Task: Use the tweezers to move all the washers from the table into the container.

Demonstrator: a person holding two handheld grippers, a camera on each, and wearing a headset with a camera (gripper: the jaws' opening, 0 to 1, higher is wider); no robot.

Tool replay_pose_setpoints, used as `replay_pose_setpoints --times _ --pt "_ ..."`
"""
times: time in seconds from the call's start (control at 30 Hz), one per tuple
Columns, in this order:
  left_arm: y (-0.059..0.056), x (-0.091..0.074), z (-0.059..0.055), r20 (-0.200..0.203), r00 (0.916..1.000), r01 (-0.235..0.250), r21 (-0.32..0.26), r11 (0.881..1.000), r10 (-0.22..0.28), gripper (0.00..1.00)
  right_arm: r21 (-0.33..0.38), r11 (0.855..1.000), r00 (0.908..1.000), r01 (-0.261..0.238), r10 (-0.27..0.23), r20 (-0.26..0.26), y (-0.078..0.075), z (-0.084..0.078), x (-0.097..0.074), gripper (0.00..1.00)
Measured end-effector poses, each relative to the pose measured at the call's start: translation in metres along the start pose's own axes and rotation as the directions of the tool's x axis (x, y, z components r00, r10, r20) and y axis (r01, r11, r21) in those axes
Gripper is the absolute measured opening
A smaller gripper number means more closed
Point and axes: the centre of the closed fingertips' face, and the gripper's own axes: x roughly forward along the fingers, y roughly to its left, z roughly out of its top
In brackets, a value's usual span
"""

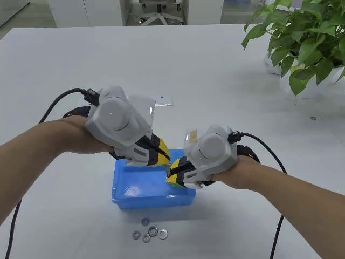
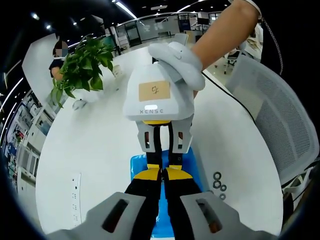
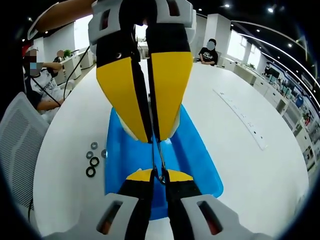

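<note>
In the head view, the left gripper (image 1: 160,155) and the right gripper (image 1: 173,174) meet tip to tip in the lower middle of the frame, above the blue container (image 1: 153,202). The forearms enter from the two lower corners and the hands are turned inward, so the jaws point at each other. The washers (image 1: 149,233) lie in a small group on the table (image 1: 81,54), just under the container, near the bottom edge.

In the left gripper view, the left gripper (image 2: 162,172) has its jaws pressed together at the bottom centre. The right gripper (image 2: 162,157) faces it from above. The washers (image 2: 219,183) are to the right of the container (image 2: 137,164).

In the right gripper view, the tweezers (image 3: 156,155) are a thin metal piece at the centre. They run from between the yellow pads of the left gripper (image 3: 150,136) at the top down into the right gripper (image 3: 159,176) at the bottom. Both pairs of jaws look narrow and closed on the tweezers. The washers (image 3: 93,159) lie at the middle left, beside the container (image 3: 197,160).

We judge that the step in hand is settling the hold on the tweezers, and no washer is moved yet. The next move calls for one gripper to let go and for the other to lower the points to the flat, thin rings.
</note>
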Motion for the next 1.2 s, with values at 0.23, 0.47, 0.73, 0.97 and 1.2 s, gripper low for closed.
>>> replay_pose_setpoints --times 0.23,0.47,0.73,0.97,1.2 --pt "0.000 -0.002 0.000 -0.001 1.0000 -0.006 -0.002 1.000 0.006 0.06 -0.002 1.000 1.0000 0.003 -0.003 0.001 -0.001 0.001 0.000 0.10" --pt "0.000 -0.006 0.005 0.003 0.9999 -0.016 0.002 1.000 0.016 0.06 -0.004 1.000 0.9999 0.014 -0.014 0.009 -0.001 0.005 -0.006 0.11" --pt "-0.006 -0.014 0.014 0.005 0.9998 -0.018 0.010 1.000 0.018 0.06 -0.005 1.000 0.9994 0.028 -0.028 0.020 0.004 0.011 -0.013 0.11" --pt "-0.011 -0.024 0.021 0.006 0.9996 -0.029 0.015 0.999 0.029 0.06 -0.016 0.999 0.9987 0.036 -0.036 0.035 0.009 0.021 -0.021 0.11" --pt "-0.019 -0.035 0.026 0.001 0.9993 -0.038 0.015 0.999 0.038 0.06 -0.033 0.999 0.9981 0.043 -0.041 0.045 0.018 0.032 -0.027 0.11"
